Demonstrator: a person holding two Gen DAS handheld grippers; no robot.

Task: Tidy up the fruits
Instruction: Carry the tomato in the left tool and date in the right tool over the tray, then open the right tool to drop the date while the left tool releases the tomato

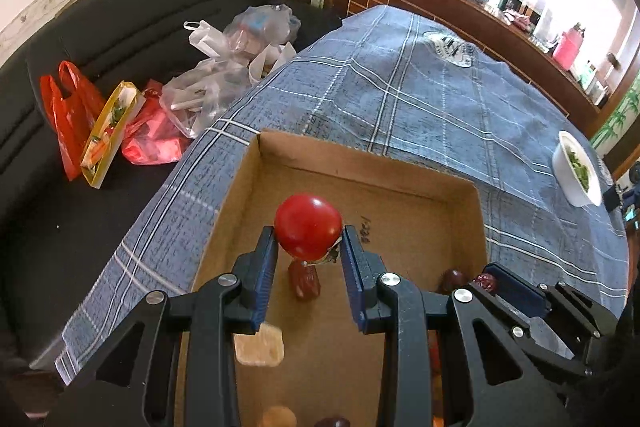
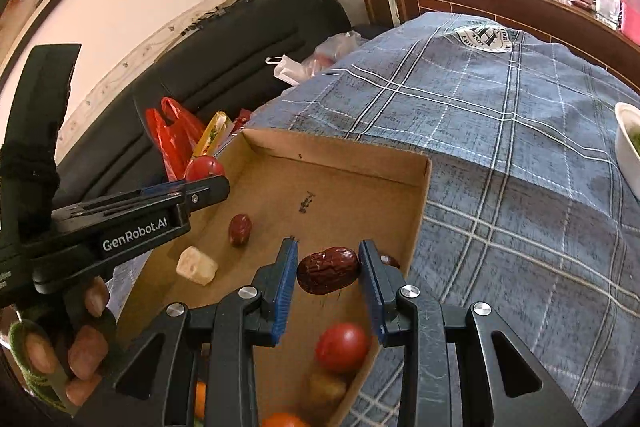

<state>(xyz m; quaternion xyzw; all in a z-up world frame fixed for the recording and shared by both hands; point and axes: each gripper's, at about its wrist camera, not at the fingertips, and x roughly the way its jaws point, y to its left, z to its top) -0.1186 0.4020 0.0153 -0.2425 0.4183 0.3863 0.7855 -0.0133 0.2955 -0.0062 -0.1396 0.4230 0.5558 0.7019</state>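
Note:
My left gripper (image 1: 308, 239) is shut on a red cherry tomato (image 1: 308, 227) and holds it above the floor of an open cardboard box (image 1: 360, 155). In the right wrist view the same tomato (image 2: 204, 167) shows above the left gripper at the box's left wall. My right gripper (image 2: 328, 269) is shut on a dark red jujube (image 2: 327, 270), held over the box (image 2: 424, 187) near its right wall. On the box floor lie another jujube (image 2: 240, 229), a pale cube of fruit (image 2: 197, 265), a second tomato (image 2: 342, 347) and orange fruit (image 2: 284, 419).
The box sits on a table with a blue plaid cloth (image 2: 520, 167). A white bowl of greens (image 1: 576, 175) stands at the right. A black sofa (image 1: 120, 27) with plastic bags (image 1: 68, 115) runs along the left. A wooden counter (image 1: 460, 3) stands behind.

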